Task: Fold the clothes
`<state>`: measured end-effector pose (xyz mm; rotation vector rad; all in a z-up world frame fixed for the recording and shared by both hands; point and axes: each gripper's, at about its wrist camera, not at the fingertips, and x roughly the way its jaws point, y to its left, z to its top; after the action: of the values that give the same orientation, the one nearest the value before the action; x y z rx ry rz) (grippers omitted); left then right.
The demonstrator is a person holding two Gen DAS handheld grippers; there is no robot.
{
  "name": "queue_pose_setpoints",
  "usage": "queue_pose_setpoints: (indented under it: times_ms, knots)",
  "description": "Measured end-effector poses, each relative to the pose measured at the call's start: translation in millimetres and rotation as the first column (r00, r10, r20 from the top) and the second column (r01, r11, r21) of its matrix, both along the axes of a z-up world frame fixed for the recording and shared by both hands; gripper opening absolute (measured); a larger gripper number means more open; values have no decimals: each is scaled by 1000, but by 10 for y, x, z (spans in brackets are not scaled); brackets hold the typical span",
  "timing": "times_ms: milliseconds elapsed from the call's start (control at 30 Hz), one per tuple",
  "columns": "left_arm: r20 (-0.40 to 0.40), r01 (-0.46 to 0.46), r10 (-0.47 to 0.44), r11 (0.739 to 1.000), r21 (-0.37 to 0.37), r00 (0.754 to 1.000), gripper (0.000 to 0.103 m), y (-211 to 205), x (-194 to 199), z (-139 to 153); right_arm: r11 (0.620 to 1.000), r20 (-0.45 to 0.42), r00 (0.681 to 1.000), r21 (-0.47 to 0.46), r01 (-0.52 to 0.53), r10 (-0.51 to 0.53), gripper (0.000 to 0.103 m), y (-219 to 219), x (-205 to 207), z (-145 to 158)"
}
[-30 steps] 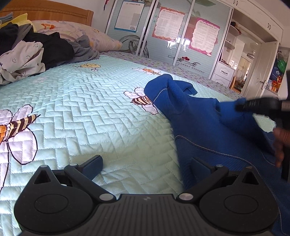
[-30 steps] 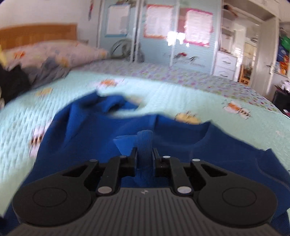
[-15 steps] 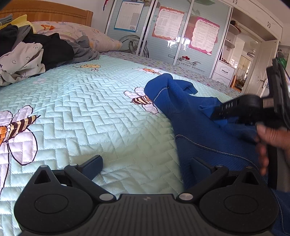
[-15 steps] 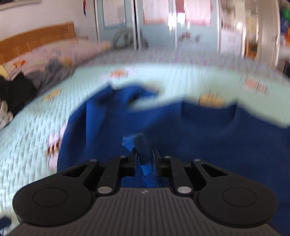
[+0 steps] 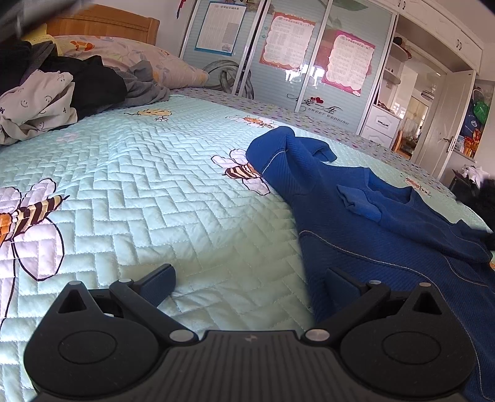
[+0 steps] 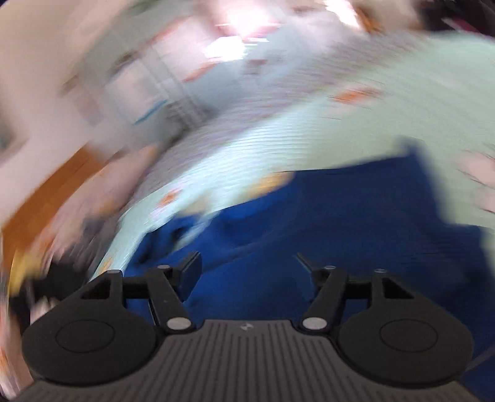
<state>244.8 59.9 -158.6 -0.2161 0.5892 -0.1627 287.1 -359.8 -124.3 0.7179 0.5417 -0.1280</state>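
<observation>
Nearest to me, the left tongs (image 5: pixel 249 280) hang low over the bed (image 5: pixel 139 191) with their jaws spread wide and nothing between them; one finger sits above bare quilt and the other above the near edge of the blue sweater (image 5: pixel 365 222), so they look parked right at the garment's hem, ready, I would guess, to take that edge for the next fold. The right tongs (image 6: pixel 247 266) are over the same sweater (image 6: pixel 309 216) and their jaws are opening, with only blue cloth lying below the gap and nothing pinched between the pads (that view is badly smeared, so I cannot say how close the cloth is to them). The sweater lies spread across the right side of the bed, mostly flat, which makes sense as a starting layout for folding. One sleeve is laid inward across the chest, its cuff (image 5: pixel 360 204) resting near the neckline, so I judge a first fold is already down. The other sleeve (image 5: pixel 287 148) is bunched up beyond it, farther from both tongs, by a printed bee (image 5: pixel 244 171) on the quilt, and still needs bringing in. Farther back, well apart from all this, a heap of other clothes (image 5: pixel 62 89) waits against the pillow (image 5: pixel 139 58) and the wooden headboard (image 5: pixel 102 26), presumably next in line.
</observation>
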Motion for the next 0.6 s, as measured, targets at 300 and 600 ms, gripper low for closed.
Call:
queue_pose_setpoints:
  times_ms: [300, 600]
  knots:
    - [3, -1, 1, 1000, -17, 1000, 102, 24, 2, -4, 984, 65, 984, 72, 162, -167, 66, -1065, -1124, -226]
    - [-8, -4, 4, 999, -39, 1000, 102, 55, 20, 8, 977, 208, 969, 196, 88, -129, 66, -1622, -1807, -757]
